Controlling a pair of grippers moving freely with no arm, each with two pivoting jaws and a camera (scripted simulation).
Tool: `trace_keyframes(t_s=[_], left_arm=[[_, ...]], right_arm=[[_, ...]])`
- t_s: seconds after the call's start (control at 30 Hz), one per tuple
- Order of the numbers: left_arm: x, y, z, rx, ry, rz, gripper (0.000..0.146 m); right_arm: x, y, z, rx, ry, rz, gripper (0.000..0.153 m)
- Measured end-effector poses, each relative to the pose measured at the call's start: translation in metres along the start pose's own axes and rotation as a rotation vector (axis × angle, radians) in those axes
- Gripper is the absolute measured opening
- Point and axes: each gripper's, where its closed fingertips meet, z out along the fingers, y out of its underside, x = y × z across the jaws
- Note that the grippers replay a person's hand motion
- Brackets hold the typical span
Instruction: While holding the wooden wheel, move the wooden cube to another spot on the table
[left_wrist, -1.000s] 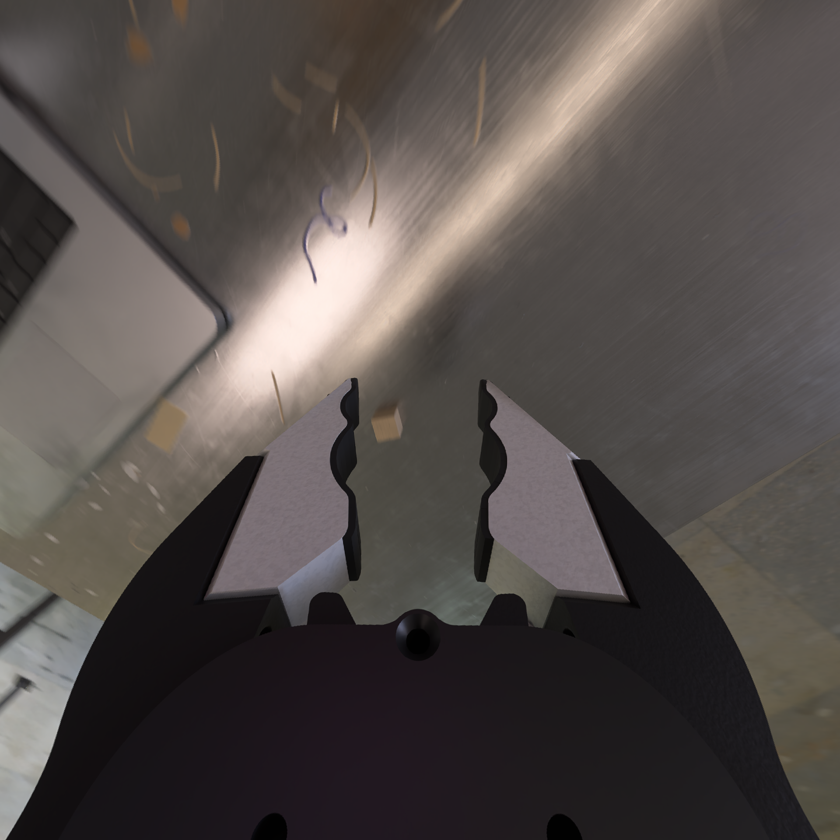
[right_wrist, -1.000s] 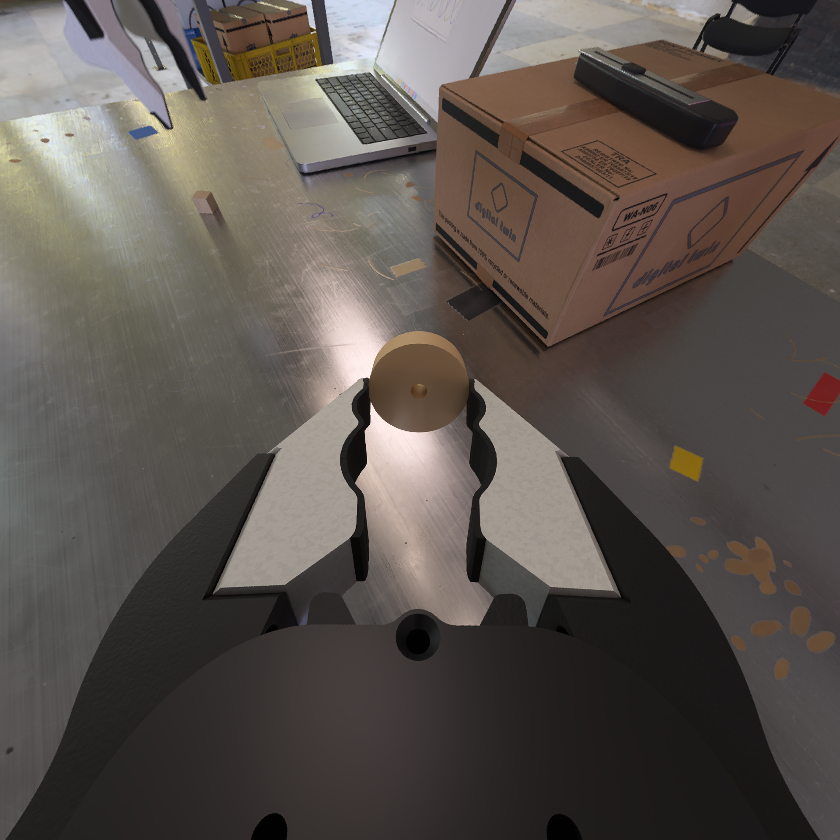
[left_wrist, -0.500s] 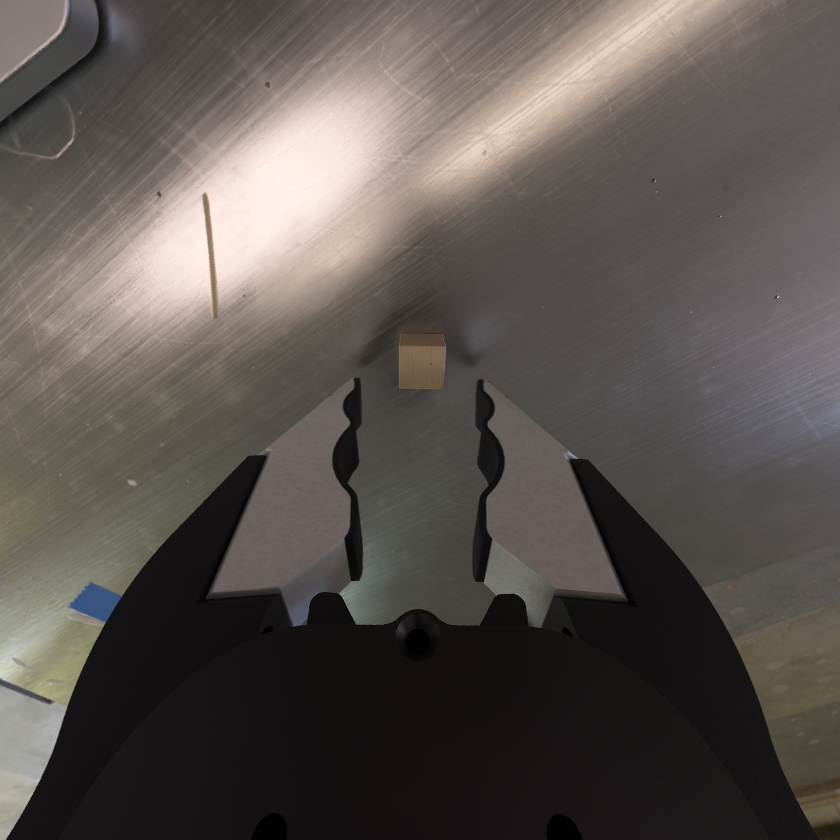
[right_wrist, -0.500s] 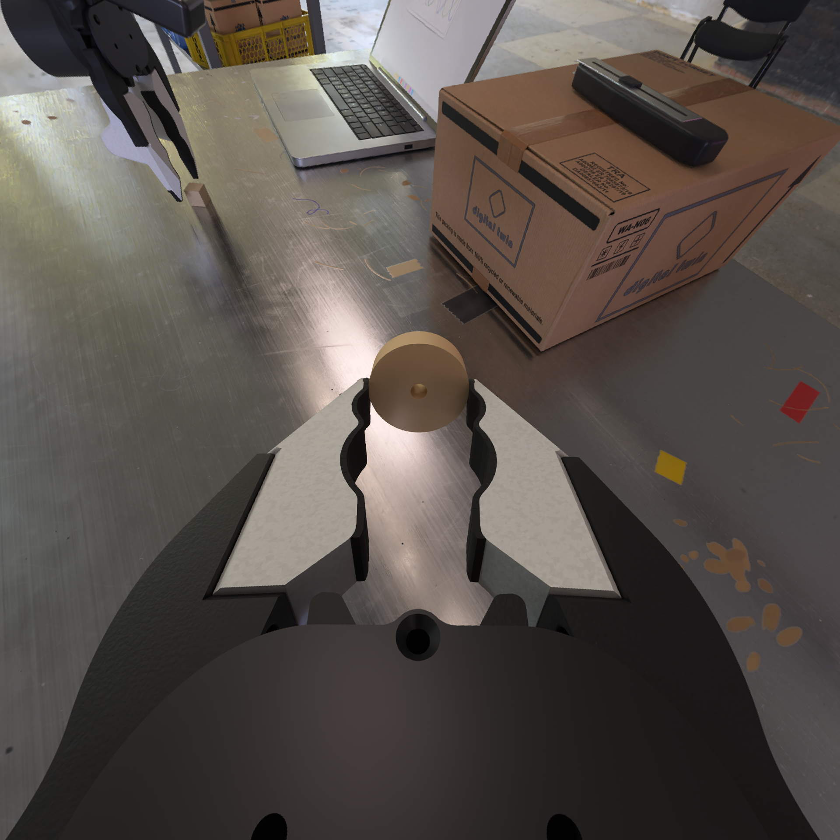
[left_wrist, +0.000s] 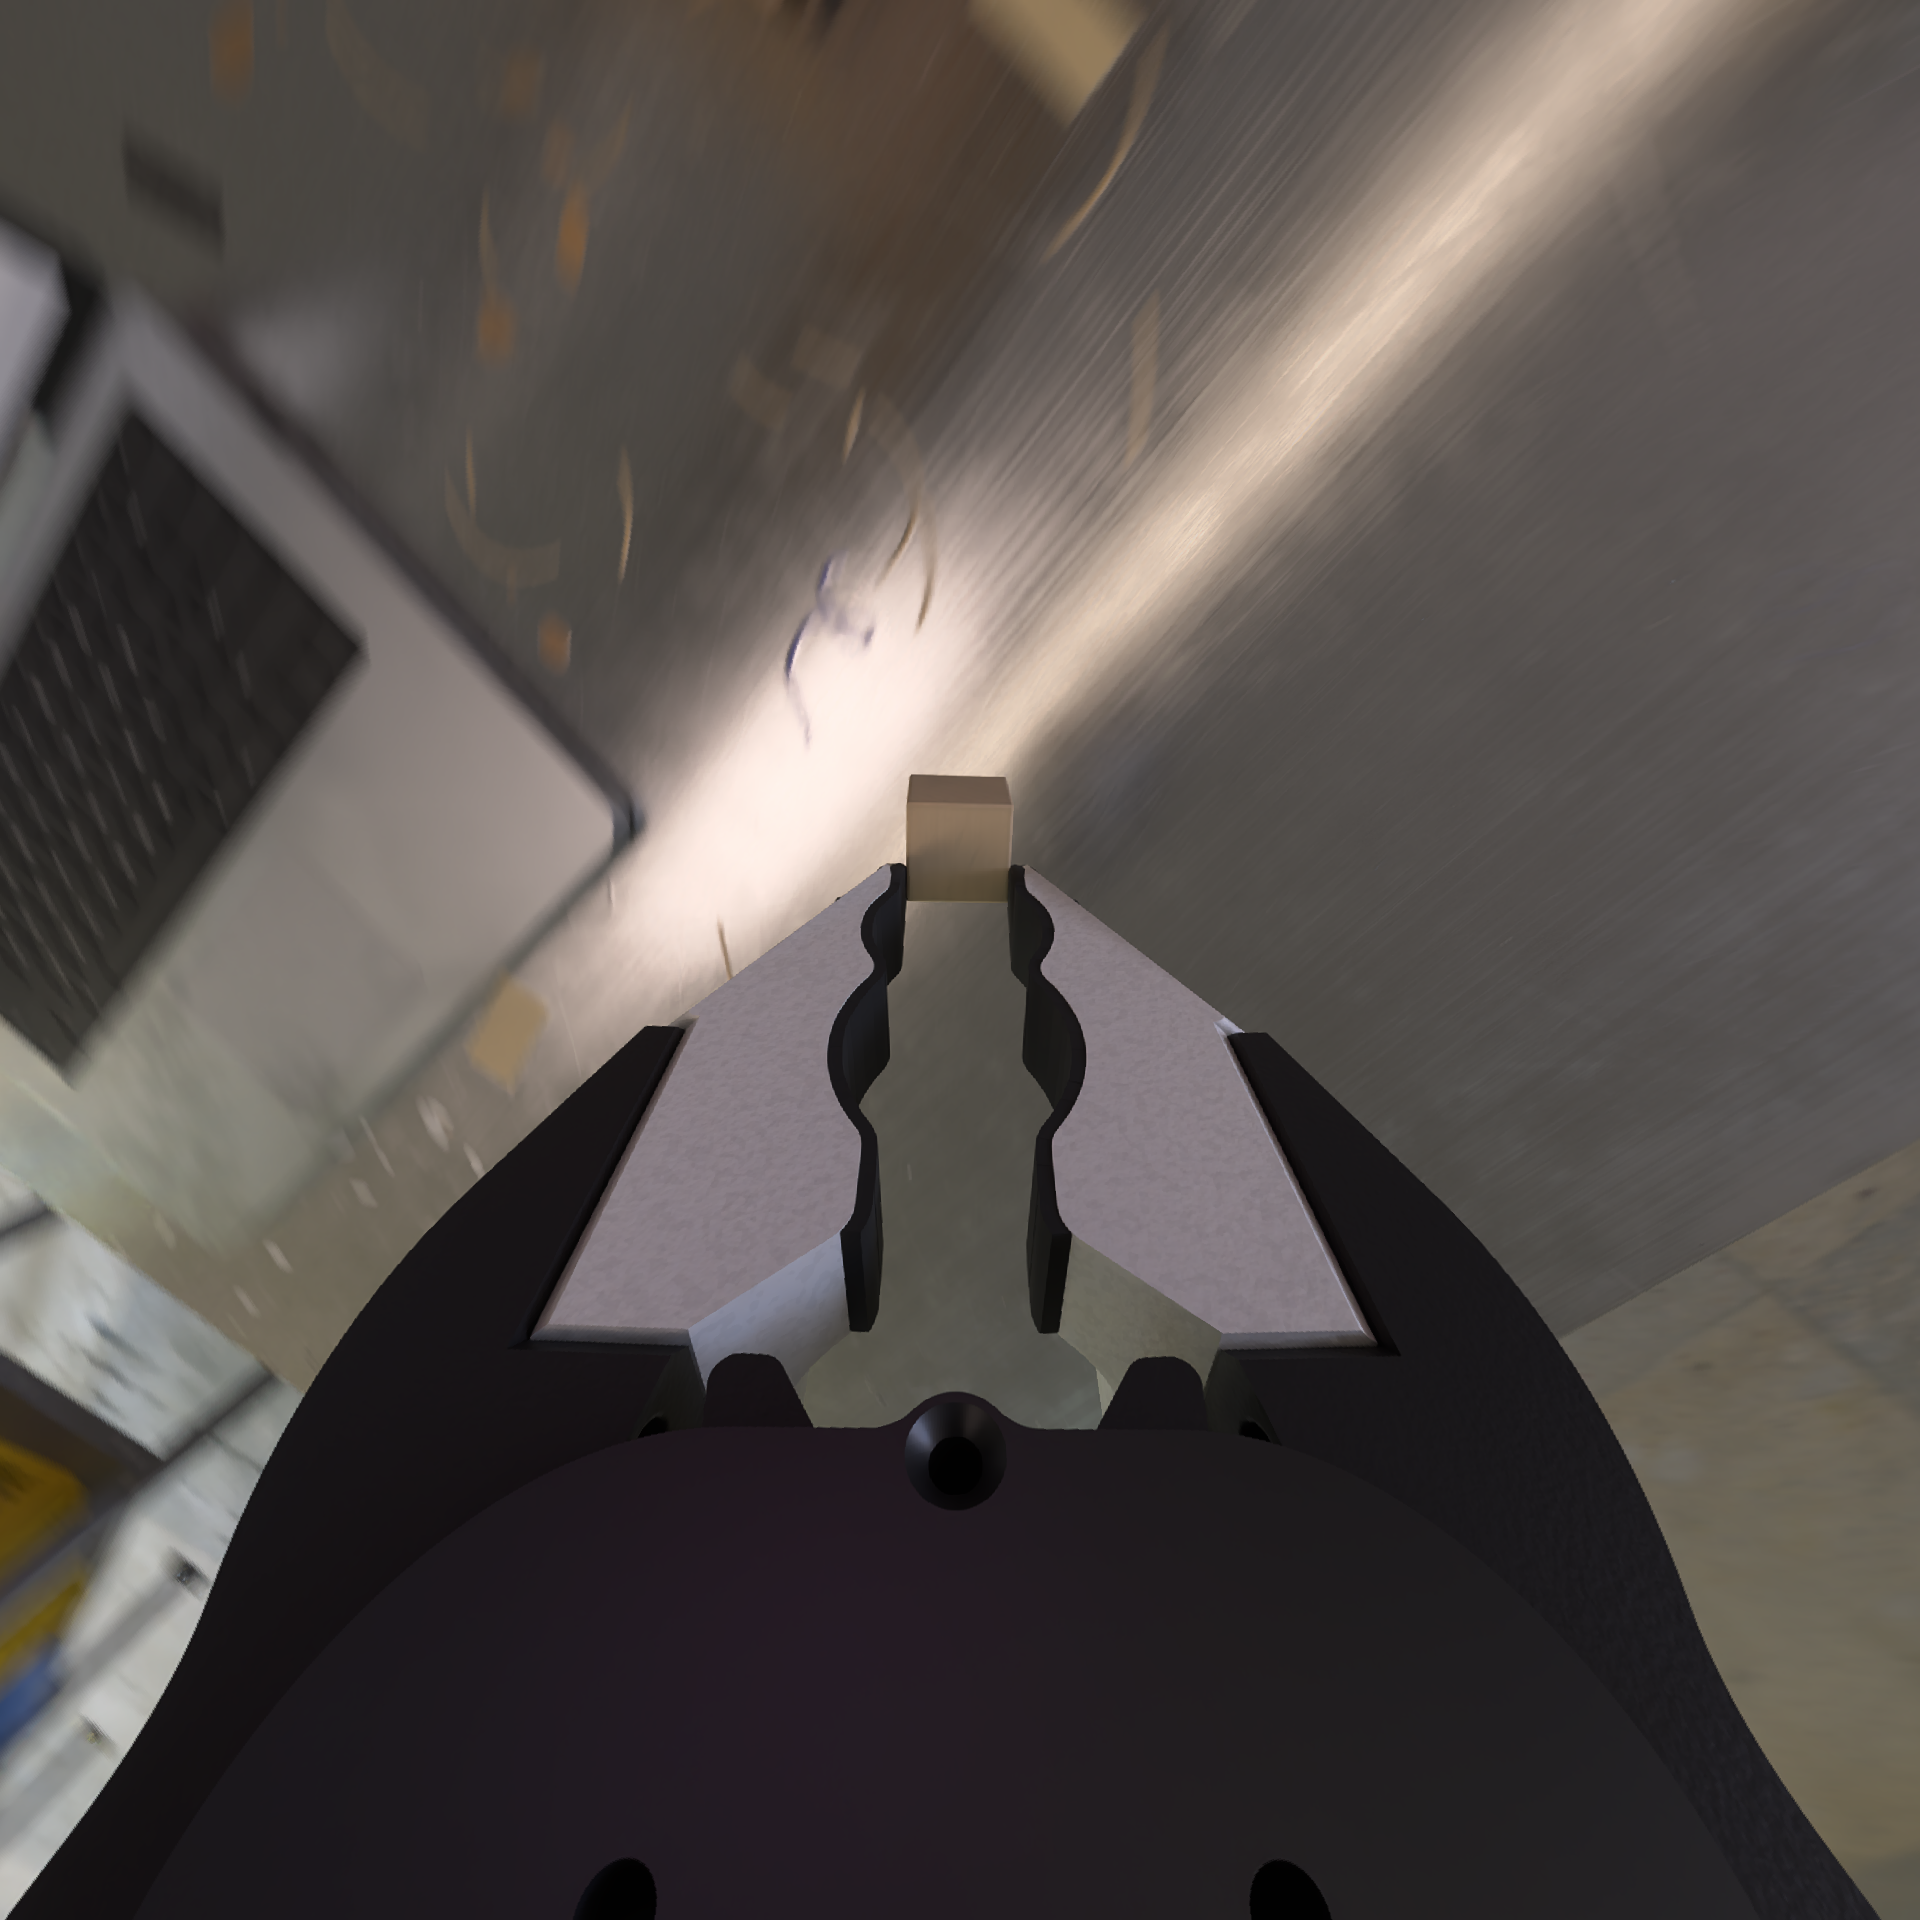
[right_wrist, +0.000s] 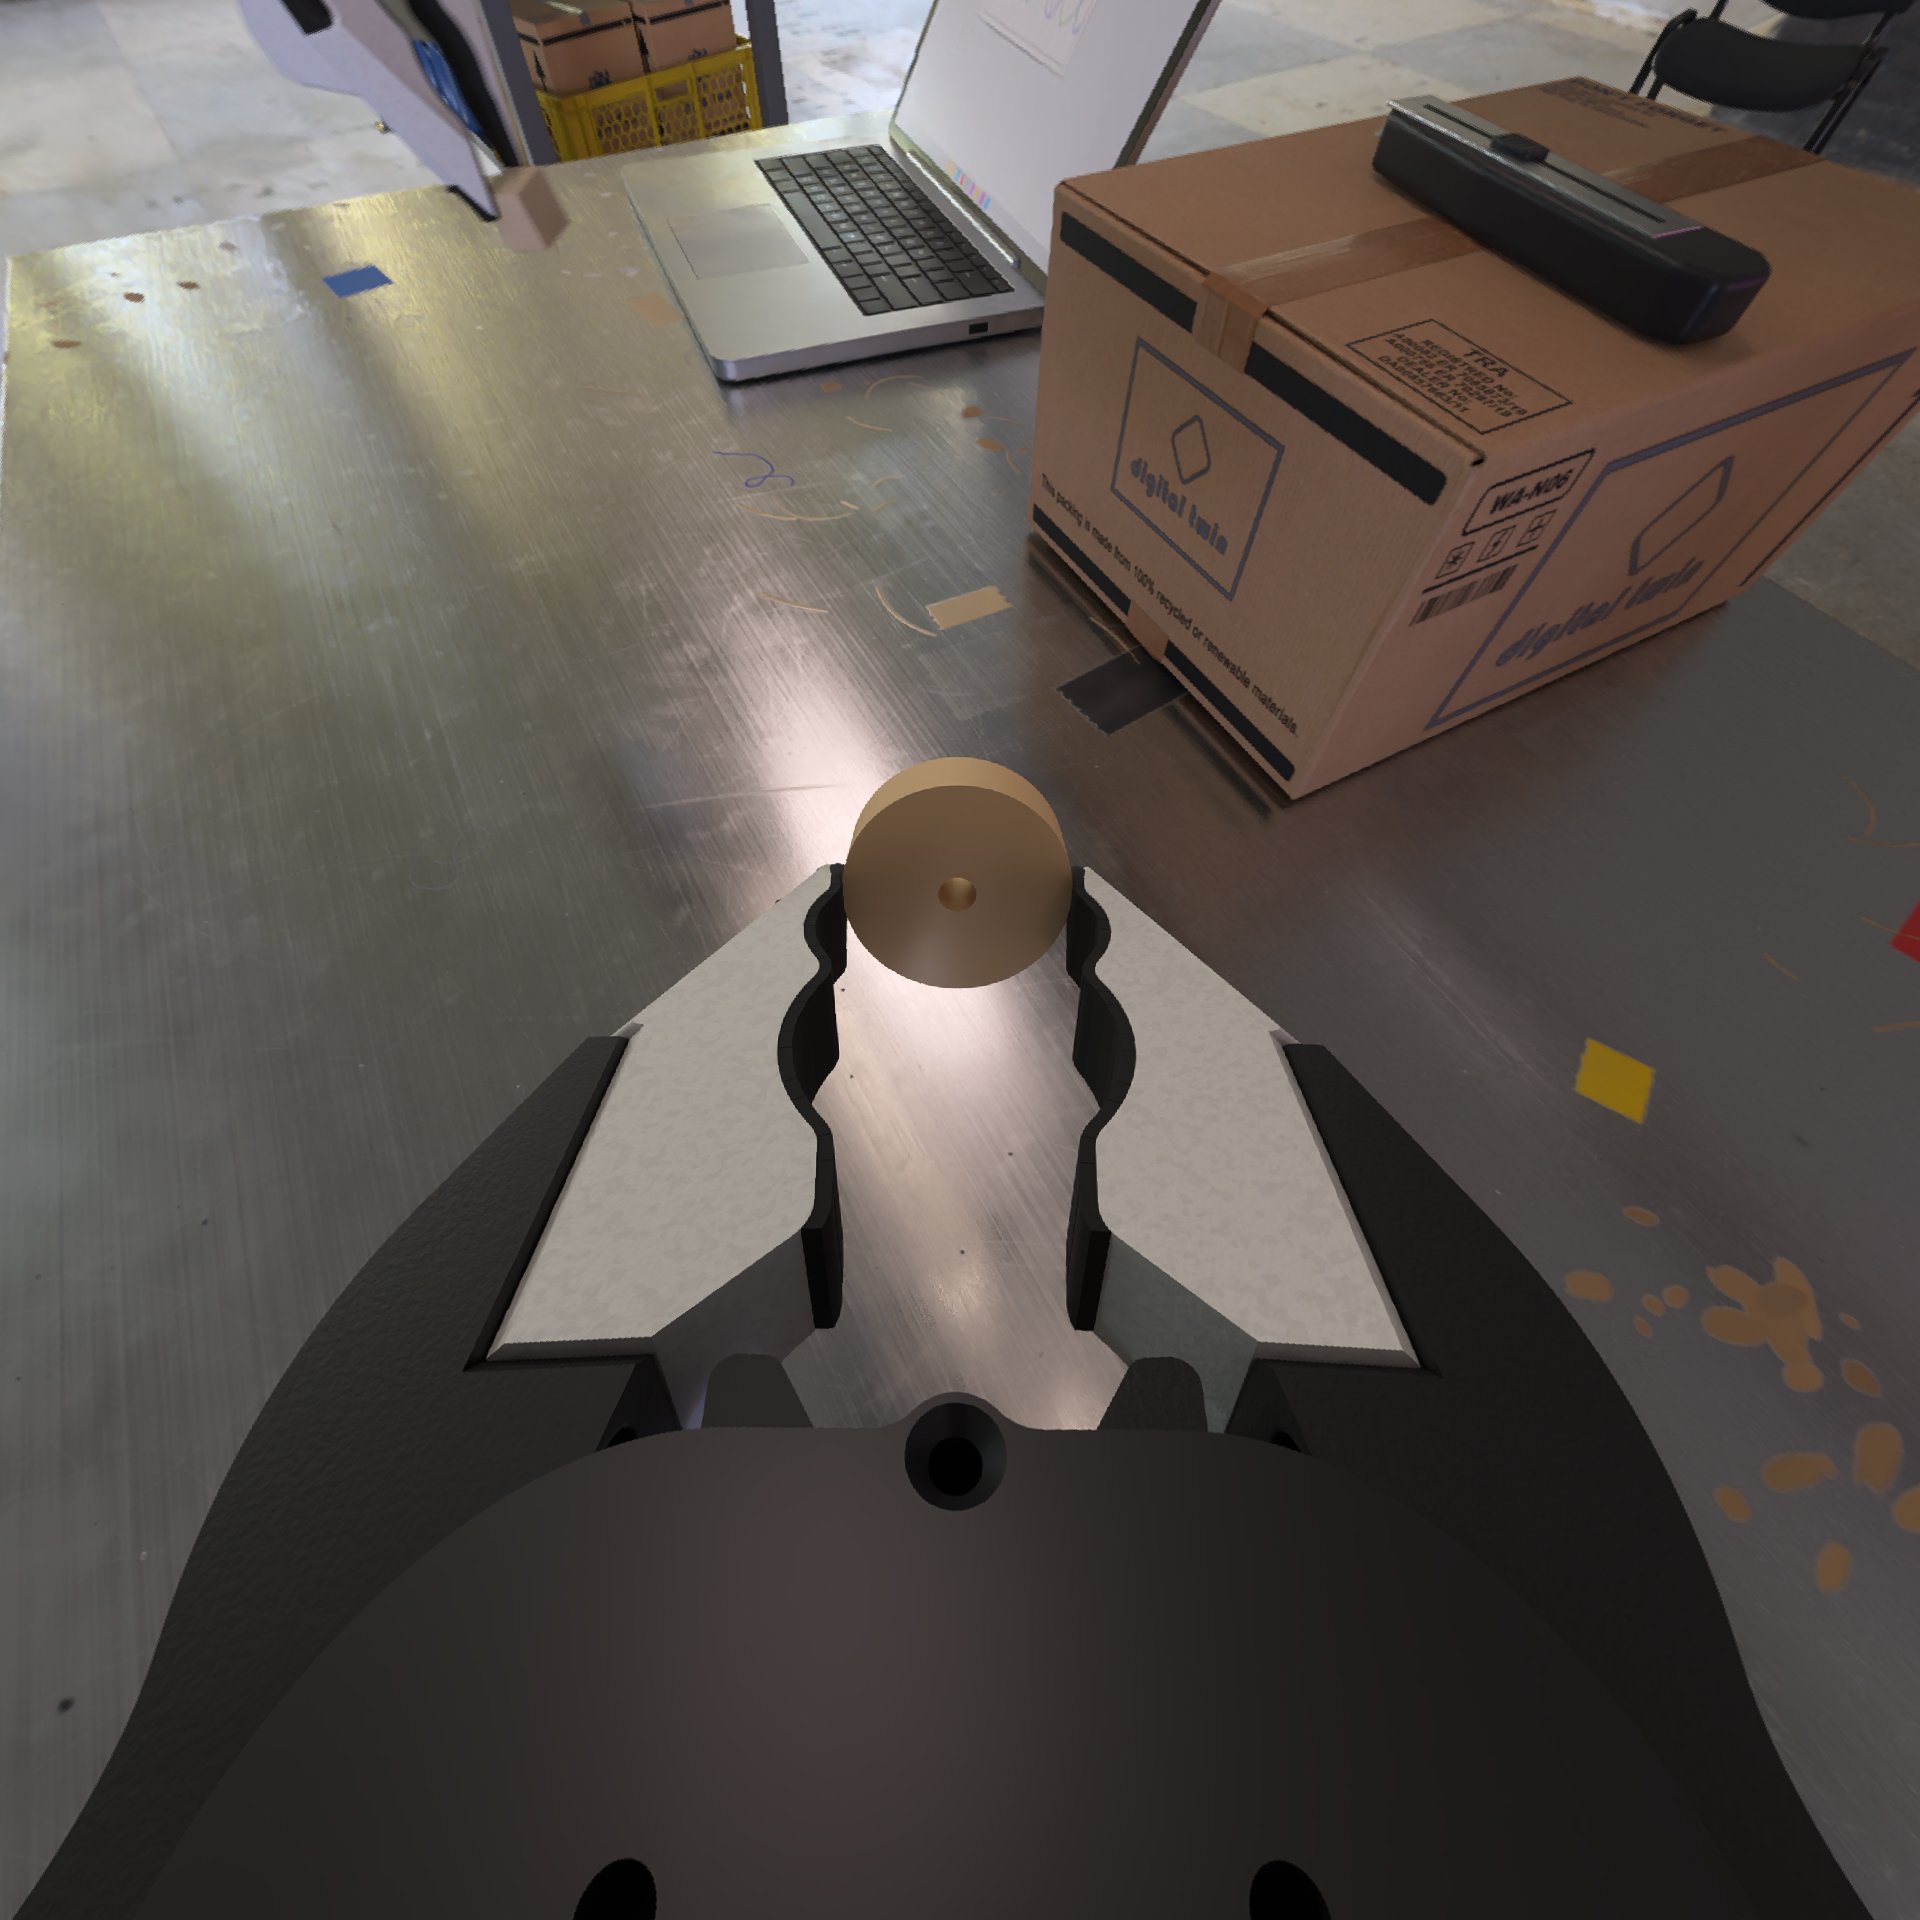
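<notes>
In the left wrist view my left gripper (left_wrist: 958, 883) is shut on the small wooden cube (left_wrist: 958, 836), held at the fingertips above the metal table (left_wrist: 1455, 727); the background is blurred. In the right wrist view my right gripper (right_wrist: 956, 883) is shut on the round wooden wheel (right_wrist: 954, 883), hole facing the camera, a little above the table (right_wrist: 364, 727). The left gripper (right_wrist: 416, 104) shows at the top left of that view, raised, with the cube (right_wrist: 532, 208) at its tips.
An open laptop (right_wrist: 831, 260) lies at the back of the table, also blurred in the left wrist view (left_wrist: 208, 675). A cardboard box (right_wrist: 1455, 468) with a black bar (right_wrist: 1558, 218) on top stands at the right. Tape scraps and stains dot the surface.
My left gripper closed on the cube and lifted it off the table, moving up and away. My right gripper kept hold of the wheel and shifted only slightly.
</notes>
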Motion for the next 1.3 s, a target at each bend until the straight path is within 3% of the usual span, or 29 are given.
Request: trace_keyframes(t_s=[0.13,0.27,0.37,0.57,0.87,0.9,0.97,1.03,1.23,1.3], left_arm=[[0.052,-0.094,0.006,0.063,0.092,0.284,0.019],[0.098,-0.159,0.048,0.01,0.166,0.478,0.019],[0.122,-0.19,0.084,-0.036,0.212,0.537,0.019],[0.135,-0.207,0.136,-0.144,0.203,0.583,0.019],[0.141,-0.205,0.153,-0.148,0.247,0.564,0.02],[0.141,-0.206,0.152,-0.138,0.247,0.565,0.032],[0.141,-0.211,0.146,-0.081,0.249,0.543,0.05],[0.14,-0.222,0.131,0.047,0.24,0.49,0.056],[0.125,-0.241,0.067,0.671,0.191,0.19,0.093],[0.124,-0.23,0.054,0.83,0.228,0.091,0.095]], right_arm=[[-0.006,-0.001,0.003,0.018,-0.019,0.011,0.042],[-0.009,-0.001,0.001,0.019,-0.02,0.009,0.042],[-0.009,0.002,-0.004,0.018,-0.013,0.014,0.042],[-0.003,0.007,-0.011,0.019,0.006,0.034,0.042],[-0.002,0.013,-0.01,0.001,0.001,0.043,0.042],[-0.002,0.013,-0.008,-0.002,-0.002,0.044,0.042],[-0.001,0.01,-0.005,-0.002,-0.007,0.041,0.042],[0.0,0.006,0.0,0.001,-0.018,0.032,0.042],[0.005,-0.01,0.028,-0.027,-0.06,-0.018,0.042],[0.006,-0.015,0.043,-0.041,-0.075,-0.044,0.042]])
